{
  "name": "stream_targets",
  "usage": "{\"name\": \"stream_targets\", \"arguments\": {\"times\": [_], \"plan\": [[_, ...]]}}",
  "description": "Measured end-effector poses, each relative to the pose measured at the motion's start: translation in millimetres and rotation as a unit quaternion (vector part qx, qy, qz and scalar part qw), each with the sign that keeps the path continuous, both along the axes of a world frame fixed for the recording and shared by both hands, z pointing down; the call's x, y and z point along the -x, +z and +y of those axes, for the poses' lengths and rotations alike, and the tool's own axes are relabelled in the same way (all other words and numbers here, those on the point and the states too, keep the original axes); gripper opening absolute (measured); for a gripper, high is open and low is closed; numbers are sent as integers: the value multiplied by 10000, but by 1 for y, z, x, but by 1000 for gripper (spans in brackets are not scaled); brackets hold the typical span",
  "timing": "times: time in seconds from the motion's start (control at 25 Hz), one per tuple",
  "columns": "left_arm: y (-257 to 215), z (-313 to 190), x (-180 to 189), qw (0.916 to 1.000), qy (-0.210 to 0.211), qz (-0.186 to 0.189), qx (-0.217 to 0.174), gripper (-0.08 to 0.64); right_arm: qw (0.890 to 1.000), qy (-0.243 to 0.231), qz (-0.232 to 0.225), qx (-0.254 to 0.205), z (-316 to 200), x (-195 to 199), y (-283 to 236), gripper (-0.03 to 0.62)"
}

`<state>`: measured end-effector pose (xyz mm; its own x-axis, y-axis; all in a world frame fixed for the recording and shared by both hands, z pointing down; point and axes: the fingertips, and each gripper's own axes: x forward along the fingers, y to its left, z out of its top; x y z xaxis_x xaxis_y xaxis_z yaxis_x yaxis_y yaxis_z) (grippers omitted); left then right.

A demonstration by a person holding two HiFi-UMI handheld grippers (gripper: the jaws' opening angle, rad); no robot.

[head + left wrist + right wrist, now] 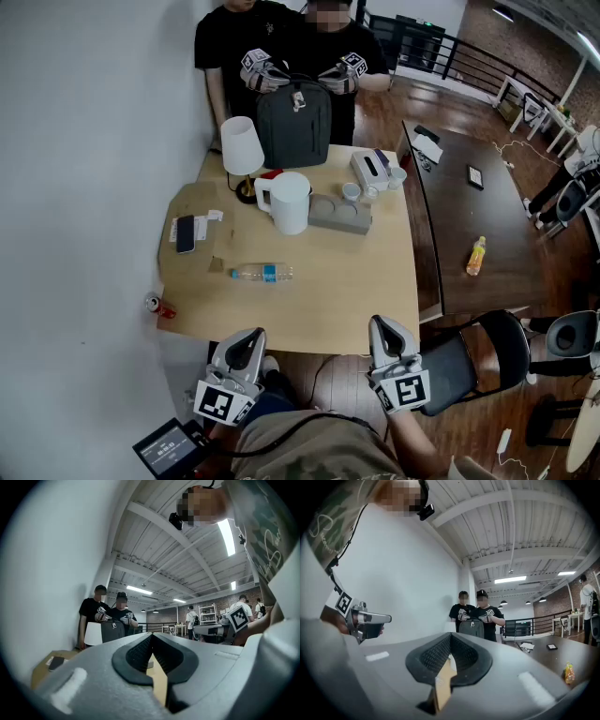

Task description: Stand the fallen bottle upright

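- Lying on its side, the bottle (262, 273) rests on the left half of the bench (328, 300). Its long axis runs left to right across the head view, with the cap end apparently to the left.
- It sits almost straight ahead of the left tool (249, 337). The right tool (384, 328) is well off to the right, so the left is nearer.
- Both tools hover at the near bench edge, level, jaws together and empty.
- Bare bench surrounds the bottle. The jug (289, 202) stands well behind it, the phone (186, 232) is back-left, and a can (155, 302) sits at the left edge.
- Righting the bottle likely needs the jaws opened first, then a grip across the body.
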<state>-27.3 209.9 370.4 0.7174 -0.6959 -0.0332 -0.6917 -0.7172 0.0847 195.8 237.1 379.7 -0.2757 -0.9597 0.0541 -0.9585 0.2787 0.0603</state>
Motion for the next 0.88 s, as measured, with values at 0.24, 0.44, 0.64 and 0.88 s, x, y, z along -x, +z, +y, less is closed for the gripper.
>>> {"name": "stream_targets", "arguments": {"times": [0.24,0.44,0.64,0.88], "plan": [[-3,-70,37,9999,58,85,-35,1,9999,116,15,84,-64,36,5,3],[-11,-118,62,9993,161,320,-65,0,9999,41,-25,147,-122,64,12,3],[-6,-154,87,9998,104,-24,-137,0,9998,34,42,178,-173,84,16,3],[8,-183,93,9998,-167,-114,55,1,9996,-79,251,63,-207,88,19,3]]}}
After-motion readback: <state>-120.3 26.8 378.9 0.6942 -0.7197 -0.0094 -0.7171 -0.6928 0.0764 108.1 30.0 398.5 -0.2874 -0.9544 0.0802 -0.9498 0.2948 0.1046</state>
